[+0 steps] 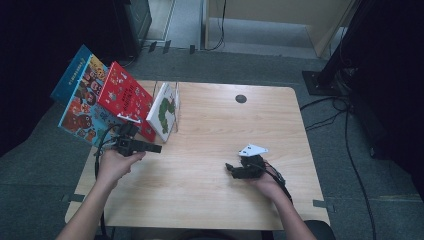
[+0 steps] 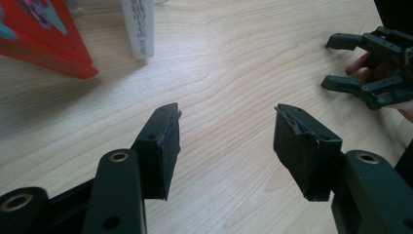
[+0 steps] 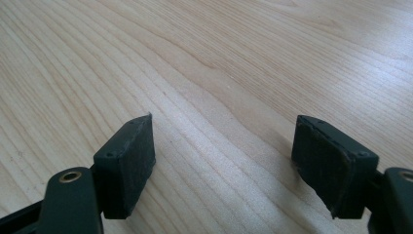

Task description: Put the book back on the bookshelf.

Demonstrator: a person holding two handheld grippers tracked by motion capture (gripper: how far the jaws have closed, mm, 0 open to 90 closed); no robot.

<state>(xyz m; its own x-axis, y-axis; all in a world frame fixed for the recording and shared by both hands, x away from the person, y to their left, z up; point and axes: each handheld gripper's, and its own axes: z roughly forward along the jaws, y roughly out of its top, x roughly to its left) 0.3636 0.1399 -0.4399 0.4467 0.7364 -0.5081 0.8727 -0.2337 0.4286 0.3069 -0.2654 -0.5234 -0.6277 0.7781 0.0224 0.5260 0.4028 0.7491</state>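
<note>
Left gripper view shows the left gripper (image 2: 226,131) with jaws spread wide, nothing between them, bare table (image 2: 229,63) beneath. Ahead and to their left stand a red book (image 2: 44,39) and a white book (image 2: 138,27). High view counts three books, including a blue book (image 1: 80,95). The right gripper (image 3: 221,151) also gapes empty above wood.

You are looking down on a light wooden table (image 1: 215,175) with rounded corners and a small dark round cap (image 1: 241,98) near its far edge. It stands on grey carpet (image 1: 345,200). Black cables (image 1: 350,150) trail across the floor at the right, beside a dark stand base (image 1: 320,80). The room's edges lie in deep shadow.
</note>
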